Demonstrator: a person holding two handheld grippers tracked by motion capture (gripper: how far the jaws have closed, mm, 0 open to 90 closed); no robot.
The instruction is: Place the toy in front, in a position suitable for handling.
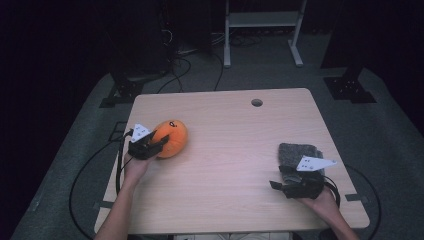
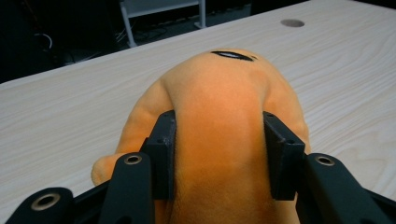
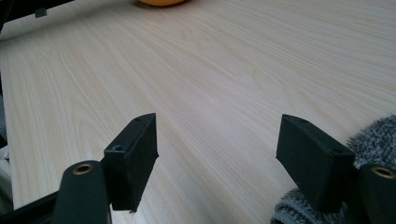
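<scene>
Rounded plush toy (image 2: 217, 116): bright orange, small black-and-white mark on top; fuzzy folded cloth (image 1: 299, 156): mottled dark grey; rectangular wooden table (image 1: 230, 150): pale beige with fine grain lines; both grippers' jaws: matt black

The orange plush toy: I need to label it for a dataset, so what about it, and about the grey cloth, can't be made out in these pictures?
- Plush toy, left gripper view: near end cut off by the bottom edge and covered by the left gripper.
- High view: its dark face marks are too small to read.
- Grey cloth, right gripper view: mostly cut off by the right edge.
- High view: the right gripper and its plate hide the cloth's near part.
</scene>
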